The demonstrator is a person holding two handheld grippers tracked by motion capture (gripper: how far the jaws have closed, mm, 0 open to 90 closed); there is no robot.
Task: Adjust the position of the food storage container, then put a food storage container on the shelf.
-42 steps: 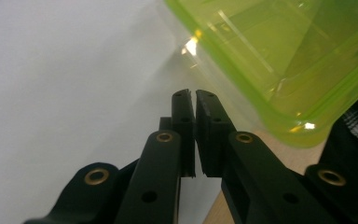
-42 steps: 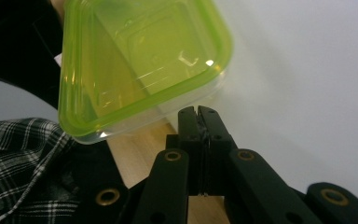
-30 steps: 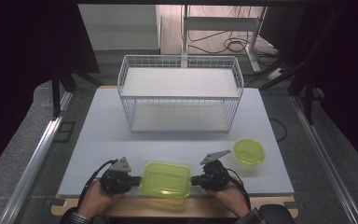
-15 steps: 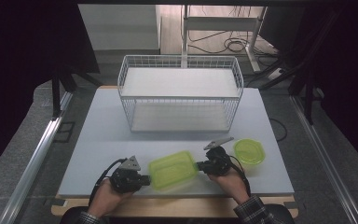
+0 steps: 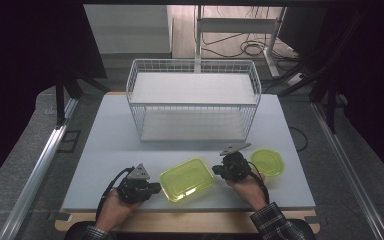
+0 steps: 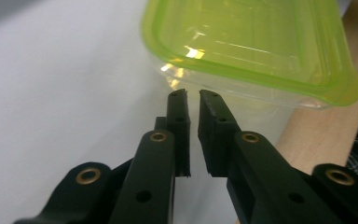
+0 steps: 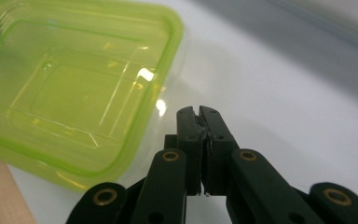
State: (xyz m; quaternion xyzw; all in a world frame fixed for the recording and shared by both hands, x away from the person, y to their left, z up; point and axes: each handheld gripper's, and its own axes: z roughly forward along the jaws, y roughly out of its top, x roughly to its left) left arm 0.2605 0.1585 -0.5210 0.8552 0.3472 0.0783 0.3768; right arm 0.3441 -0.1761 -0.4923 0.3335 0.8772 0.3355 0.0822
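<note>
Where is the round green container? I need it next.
In the high view the round green container sits on the white table near its front right, just right of the right gripper, beyond the rectangular green box.

Box (image 5: 186, 179) is glossy see-through green plastic, surface (image 5: 105, 145) matt and smooth, rack (image 5: 192, 100) white wire.

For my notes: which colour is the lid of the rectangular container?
Translucent yellow-green lid, clearest in the left gripper view.
</note>
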